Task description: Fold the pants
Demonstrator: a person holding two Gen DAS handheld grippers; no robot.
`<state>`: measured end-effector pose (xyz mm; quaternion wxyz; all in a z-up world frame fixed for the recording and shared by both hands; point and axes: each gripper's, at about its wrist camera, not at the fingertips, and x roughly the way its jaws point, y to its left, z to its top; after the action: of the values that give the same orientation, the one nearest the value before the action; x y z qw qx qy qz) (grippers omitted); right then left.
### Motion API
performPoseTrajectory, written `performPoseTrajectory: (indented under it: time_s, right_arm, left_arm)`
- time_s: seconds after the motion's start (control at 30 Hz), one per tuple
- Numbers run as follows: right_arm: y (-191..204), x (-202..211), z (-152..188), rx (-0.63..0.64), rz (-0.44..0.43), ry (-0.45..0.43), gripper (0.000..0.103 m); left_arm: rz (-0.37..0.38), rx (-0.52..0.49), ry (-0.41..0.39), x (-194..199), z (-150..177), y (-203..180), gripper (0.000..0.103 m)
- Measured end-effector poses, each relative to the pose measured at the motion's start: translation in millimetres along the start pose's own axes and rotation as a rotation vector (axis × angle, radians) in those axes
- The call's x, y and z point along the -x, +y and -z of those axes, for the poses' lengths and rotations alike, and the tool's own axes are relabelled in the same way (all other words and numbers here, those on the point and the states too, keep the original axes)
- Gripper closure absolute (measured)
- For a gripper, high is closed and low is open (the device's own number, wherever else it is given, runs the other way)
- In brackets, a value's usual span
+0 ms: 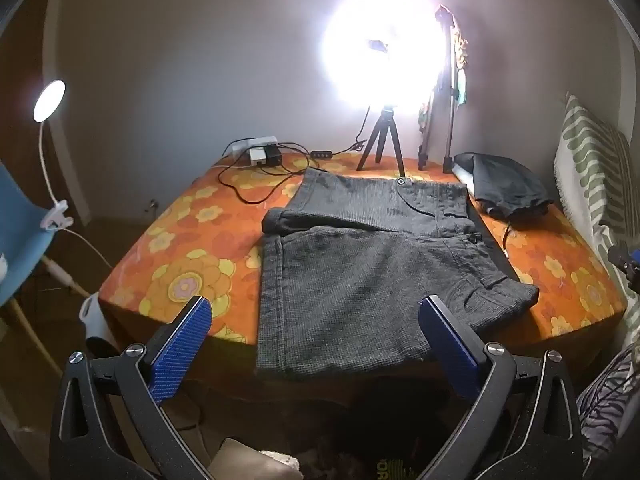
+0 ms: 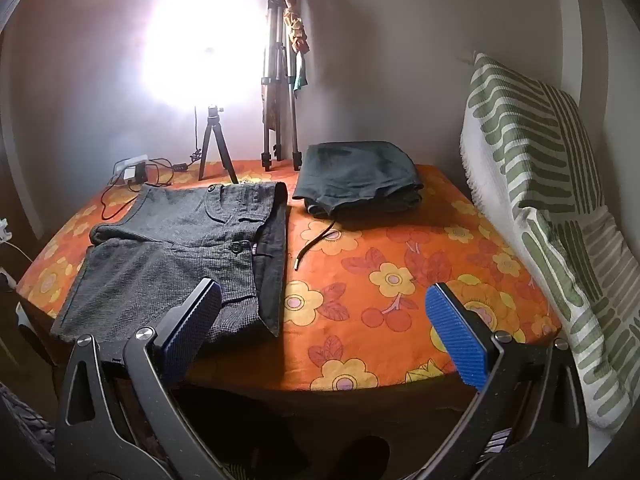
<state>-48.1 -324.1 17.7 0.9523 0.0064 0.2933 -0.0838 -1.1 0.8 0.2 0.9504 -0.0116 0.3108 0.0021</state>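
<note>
Grey checked pants (image 1: 360, 264) lie flat on the orange flowered table (image 1: 180, 248), waistband to the right, one leg hanging over the near edge. They also show in the right wrist view (image 2: 172, 248). My left gripper (image 1: 316, 340) is open and empty, held above the near edge over the hanging leg. My right gripper (image 2: 324, 336) is open and empty, held above the near edge to the right of the pants' waistband (image 2: 276, 248), over bare tablecloth (image 2: 380, 280).
A folded dark garment (image 2: 360, 176) with a loose drawstring lies at the back right. Two tripods (image 2: 280, 92), a bright lamp (image 1: 384, 52), a power strip (image 1: 256, 150) and cables stand at the back. A striped cushion (image 2: 540, 200) leans at the right. A blue chair (image 1: 20, 240) stands left.
</note>
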Motion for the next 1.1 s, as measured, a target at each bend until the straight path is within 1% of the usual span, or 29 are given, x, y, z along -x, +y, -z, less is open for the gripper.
performPoseTrajectory:
  time_s: [0.1,0.13,0.17,0.2,0.3,0.43,0.47,0.57,0.6,0.77,0.9,1.1]
  right_arm:
    - [0.0,0.2,-0.1,-0.003,-0.002,-0.006,0.000]
    - [0.2,0.1,-0.1,-0.002,0.000,-0.006,0.000]
    - [0.4,-0.1,-0.2,-0.001,0.000,-0.005,0.000]
    - [0.6,-0.3,-0.2,-0.002,-0.001,-0.005,0.000]
    - [1.5,-0.7,-0.2,-0.006,-0.012,-0.002,0.000]
    - [1.8,9.4,-6.6,-0.008,-0.030,-0.007,0.000]
    - [1.4,3.3,-8.9,-0.005,-0.027,-0.008,0.000]
    - [2.0,4.6,-14.0,-0.002,-0.023,-0.012,0.000]
    - [4.4,4.2,-7.5,0.001,-0.023,-0.016,0.000]
    - [4.6,4.9,-7.0,-0.004,-0.029,-0.018,0.000]
    - [5.8,6.5,-8.8,0.000,-0.038,-0.022,0.000]
    - [8.6,7.0,-7.9,0.011,-0.074,-0.031,0.000]
  left_arm:
    - [-0.006,-0.015,-0.021,2.5,5.2,4.3,0.000]
    - [-0.026,-0.030,-0.014,0.1,6.0,-3.5,0.000]
    - [-0.024,-0.032,-0.015,0.7,7.1,-3.9,0.000]
    - [-0.022,-0.020,0.005,-5.2,5.6,-2.9,0.000]
    - [-0.016,-0.006,0.010,-7.9,6.2,-0.2,0.000]
    - [-0.007,0.020,0.022,-7.0,4.8,2.9,0.000]
    - [-0.005,0.024,0.021,-6.5,4.8,3.7,0.000]
    - [-0.011,0.023,0.011,-3.9,5.0,3.5,0.000]
    - [-0.010,0.021,0.009,-3.1,5.2,3.2,0.000]
    - [-0.014,0.019,0.004,-2.2,7.2,4.1,0.000]
    - [-0.020,0.018,0.006,-1.9,5.9,5.8,0.000]
    - [-0.031,0.007,-0.009,2.4,6.1,5.8,0.000]
